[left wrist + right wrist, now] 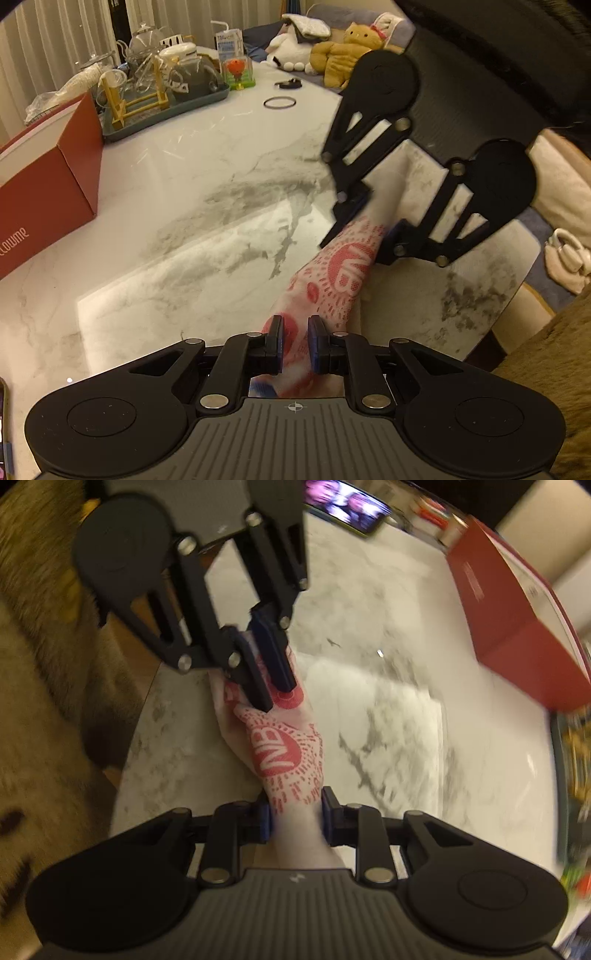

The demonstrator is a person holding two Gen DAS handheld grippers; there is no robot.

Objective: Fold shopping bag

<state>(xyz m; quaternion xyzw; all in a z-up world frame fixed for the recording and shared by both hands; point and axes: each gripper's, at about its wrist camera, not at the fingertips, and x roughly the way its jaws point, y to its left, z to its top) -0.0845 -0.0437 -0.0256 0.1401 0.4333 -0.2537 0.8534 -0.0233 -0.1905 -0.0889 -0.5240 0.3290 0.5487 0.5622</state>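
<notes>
The shopping bag (pixel 332 280), white with a red printed pattern, is gathered into a narrow strip stretched above the marble table (pixel 177 229). My left gripper (pixel 295 341) is shut on its near end, with the pads pressed to both sides. My right gripper (pixel 360 240) points down at the far end with the strip between its fingers. In the right wrist view the bag (pixel 284 753) runs from my right gripper (pixel 297 816), whose pads touch both sides of it, to the left gripper (pixel 277 694).
A red box (pixel 48 184) stands at the table's left side. A tray of glassware (pixel 162 107) and a black ring (pixel 279 102) lie farther back. Plush toys (pixel 332 55) sit on a sofa beyond. A phone (pixel 351 509) rests near the table's edge.
</notes>
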